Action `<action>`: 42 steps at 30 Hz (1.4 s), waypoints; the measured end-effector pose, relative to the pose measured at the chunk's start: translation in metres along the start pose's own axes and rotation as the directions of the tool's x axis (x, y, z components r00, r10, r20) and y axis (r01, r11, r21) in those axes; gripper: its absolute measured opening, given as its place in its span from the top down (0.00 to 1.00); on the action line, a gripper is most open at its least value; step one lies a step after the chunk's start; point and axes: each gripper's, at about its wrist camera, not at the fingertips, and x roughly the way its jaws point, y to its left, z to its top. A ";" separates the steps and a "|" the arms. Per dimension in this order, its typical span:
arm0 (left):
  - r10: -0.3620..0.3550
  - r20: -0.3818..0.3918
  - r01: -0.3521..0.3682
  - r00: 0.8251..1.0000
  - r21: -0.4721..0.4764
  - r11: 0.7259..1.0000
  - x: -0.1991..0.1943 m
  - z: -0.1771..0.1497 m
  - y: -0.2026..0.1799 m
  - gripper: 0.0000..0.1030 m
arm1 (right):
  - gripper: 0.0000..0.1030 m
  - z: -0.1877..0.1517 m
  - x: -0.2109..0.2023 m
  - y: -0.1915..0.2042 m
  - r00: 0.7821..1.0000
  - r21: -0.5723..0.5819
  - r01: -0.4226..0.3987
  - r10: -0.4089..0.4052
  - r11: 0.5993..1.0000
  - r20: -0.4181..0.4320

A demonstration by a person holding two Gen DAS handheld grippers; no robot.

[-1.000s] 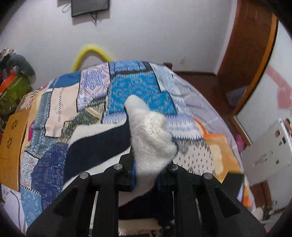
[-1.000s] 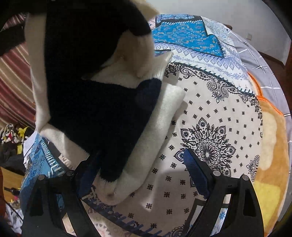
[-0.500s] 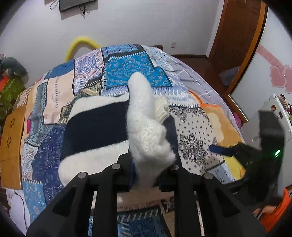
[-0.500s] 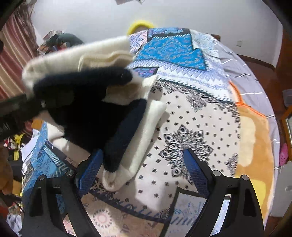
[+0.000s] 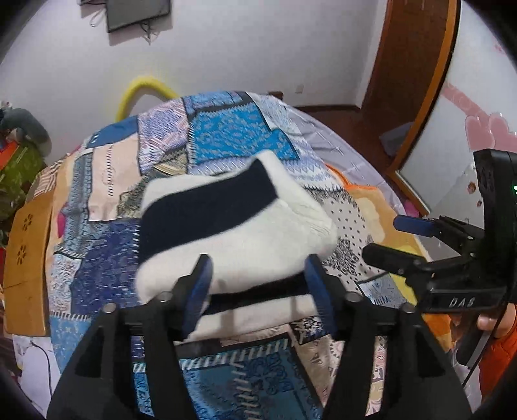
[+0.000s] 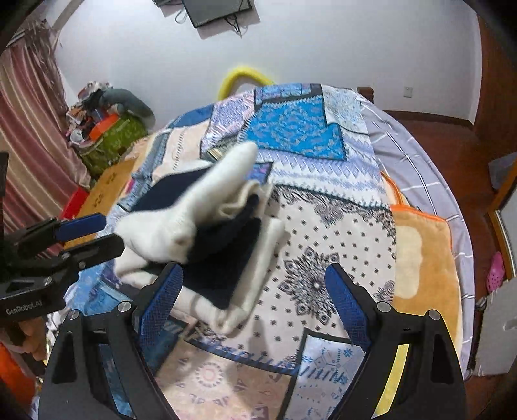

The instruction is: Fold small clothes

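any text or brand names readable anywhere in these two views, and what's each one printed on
"GenRobot.AI": on the black body of the left gripper, seen from the right wrist.
"DAS", last letter unclear: on the black body of the right gripper, seen from the left wrist.
Nothing else is readable; the bedspread carries only patterns, and nothing readable shows on the wall-mounted screen.

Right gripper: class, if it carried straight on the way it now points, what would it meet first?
Probably the patterned bedspread; the right gripper is open and empty. The folded sweater sits just left of that line.
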 end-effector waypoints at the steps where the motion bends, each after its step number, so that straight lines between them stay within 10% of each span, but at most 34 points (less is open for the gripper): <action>1: 0.009 0.013 -0.009 1.000 -0.005 1.000 -0.003 0.000 0.005 0.32 | 0.15 0.003 0.000 0.002 1.000 0.004 -0.007 0.007 1.000 0.002; 12: 0.127 -0.047 -0.127 0.991 -0.016 0.992 0.015 -0.030 0.073 0.25 | 0.15 0.030 0.036 0.022 0.998 0.066 -0.055 0.057 0.996 -0.029; 26: 0.106 -0.217 -0.118 0.970 -0.043 0.992 0.090 -0.076 0.109 0.23 | 0.17 0.023 0.095 0.007 0.981 0.185 -0.084 0.114 0.979 -0.156; 36: 0.105 -0.190 -0.124 0.976 -0.094 0.988 0.097 -0.084 0.116 0.12 | 0.65 0.029 0.100 0.033 0.977 0.121 -0.122 0.141 0.985 -0.162; 42: 0.080 -0.199 -0.110 0.977 -0.141 0.984 0.098 -0.086 0.121 0.12 | 0.77 0.045 0.071 0.056 0.987 0.024 -0.140 0.141 0.990 -0.079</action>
